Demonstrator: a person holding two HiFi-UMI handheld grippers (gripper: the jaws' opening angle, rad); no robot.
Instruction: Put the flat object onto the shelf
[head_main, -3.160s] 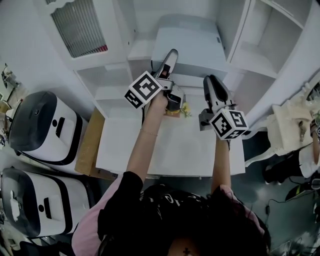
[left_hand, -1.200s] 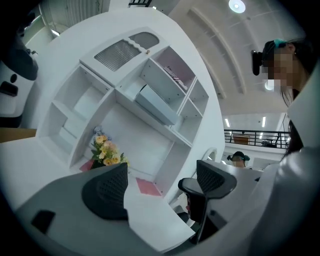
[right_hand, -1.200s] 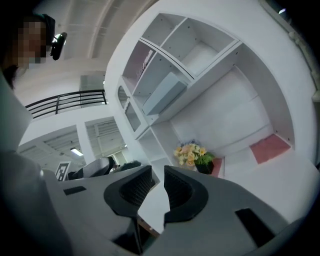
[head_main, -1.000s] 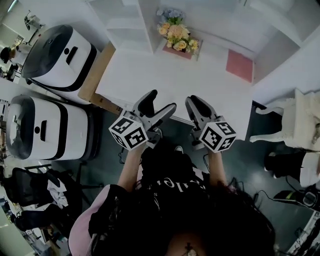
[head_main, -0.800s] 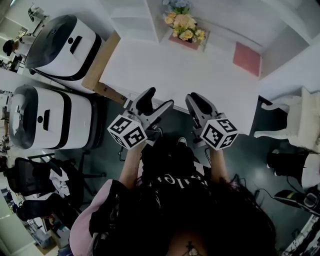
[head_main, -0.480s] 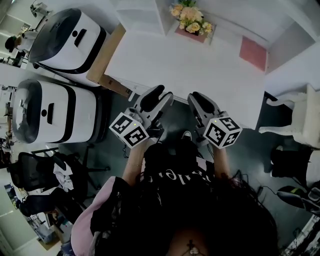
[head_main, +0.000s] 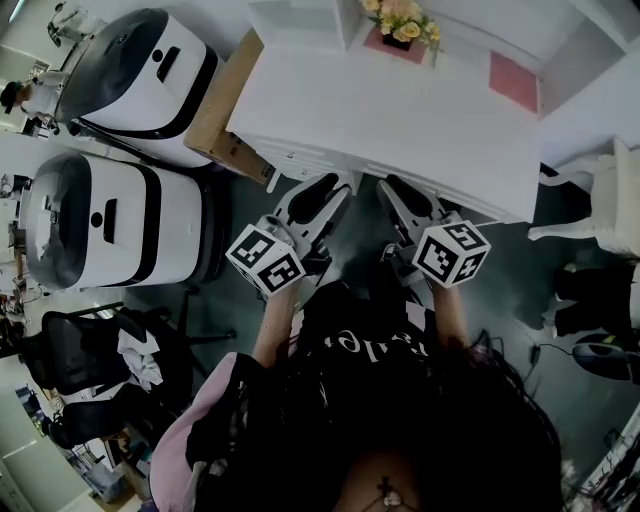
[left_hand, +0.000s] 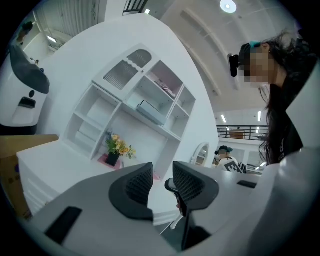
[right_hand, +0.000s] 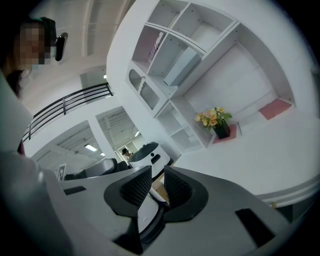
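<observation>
The pink flat object (head_main: 513, 80) (right_hand: 276, 107) lies on the white table (head_main: 400, 120) at its far right, beside the flower pot (head_main: 400, 20) on its own pink mat. White shelf compartments (left_hand: 145, 100) (right_hand: 170, 50) rise behind the table. Both grippers hang in front of the table's near edge, close to the person's body and away from the pink object. The jaws of my left gripper (head_main: 330, 188) (left_hand: 162, 180) are closing, with a narrow gap and nothing between them. My right gripper (head_main: 396, 190) (right_hand: 156, 182) is shut and holds nothing.
Two white-and-black machines (head_main: 140, 60) (head_main: 90, 215) stand left of the table, with a cardboard box (head_main: 225, 120) against the table's left end. A white chair (head_main: 610, 200) is at the right, a black chair (head_main: 80, 350) at the lower left. Another person (left_hand: 223, 152) stands far off.
Both grippers have drawn back from the shelf and tabletop to below the table's near edge. The left jaws have closed in from wide apart. The right jaws stay together.
</observation>
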